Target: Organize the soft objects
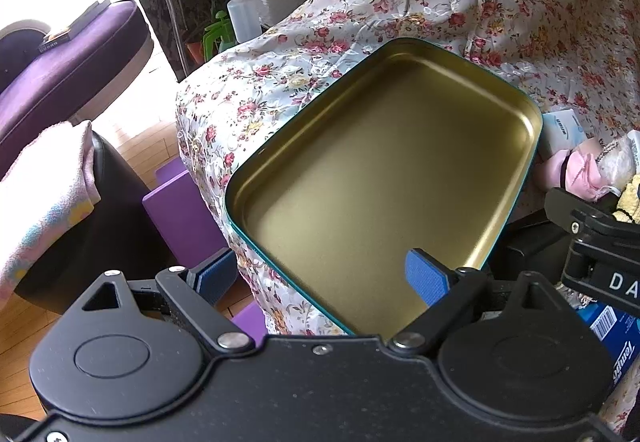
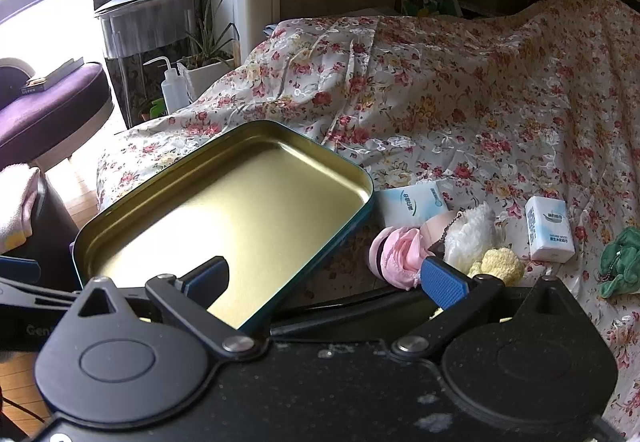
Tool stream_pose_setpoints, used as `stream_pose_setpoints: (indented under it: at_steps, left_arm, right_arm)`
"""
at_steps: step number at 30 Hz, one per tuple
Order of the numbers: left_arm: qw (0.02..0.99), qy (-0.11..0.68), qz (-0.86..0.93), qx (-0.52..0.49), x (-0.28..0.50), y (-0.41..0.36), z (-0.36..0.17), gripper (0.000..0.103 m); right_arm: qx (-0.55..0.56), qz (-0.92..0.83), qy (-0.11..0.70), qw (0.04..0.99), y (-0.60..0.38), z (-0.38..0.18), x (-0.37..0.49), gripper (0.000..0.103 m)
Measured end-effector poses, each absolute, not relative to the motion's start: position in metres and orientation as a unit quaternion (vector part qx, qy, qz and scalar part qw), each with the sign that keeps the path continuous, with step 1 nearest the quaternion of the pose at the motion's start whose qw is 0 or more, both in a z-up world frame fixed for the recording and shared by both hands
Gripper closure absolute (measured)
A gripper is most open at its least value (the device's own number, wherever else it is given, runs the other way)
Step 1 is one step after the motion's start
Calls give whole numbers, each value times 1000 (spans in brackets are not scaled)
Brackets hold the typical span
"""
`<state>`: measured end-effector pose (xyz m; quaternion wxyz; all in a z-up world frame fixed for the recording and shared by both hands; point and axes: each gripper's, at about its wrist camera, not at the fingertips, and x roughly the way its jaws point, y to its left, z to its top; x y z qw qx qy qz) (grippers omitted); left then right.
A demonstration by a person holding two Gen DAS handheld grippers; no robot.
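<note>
I judge nothing sorted yet: the tin (image 2: 224, 202) sits bare at my ten o'clock, the soft toys (image 2: 404, 254) wait at two, and my left gripper (image 1: 320, 278) and right gripper (image 2: 332, 278) both gape, holding nothing.

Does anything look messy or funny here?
Yes. The gold tin tray sits tilted, one corner poking past the edge of the flowery cover. The pink toy and white fluffy toy lie heaped beside it, not inside.
</note>
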<state>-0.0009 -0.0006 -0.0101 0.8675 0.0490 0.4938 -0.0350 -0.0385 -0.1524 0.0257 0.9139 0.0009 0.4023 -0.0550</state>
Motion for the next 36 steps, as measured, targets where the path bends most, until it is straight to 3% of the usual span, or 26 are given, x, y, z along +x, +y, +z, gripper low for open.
stream_pose_setpoints:
  at_steps: [36]
  left_arm:
    - [870,491,-15,46,1,3,-9,14]
  right_arm:
    - [7,-52,441,896,-152,18,-31,1]
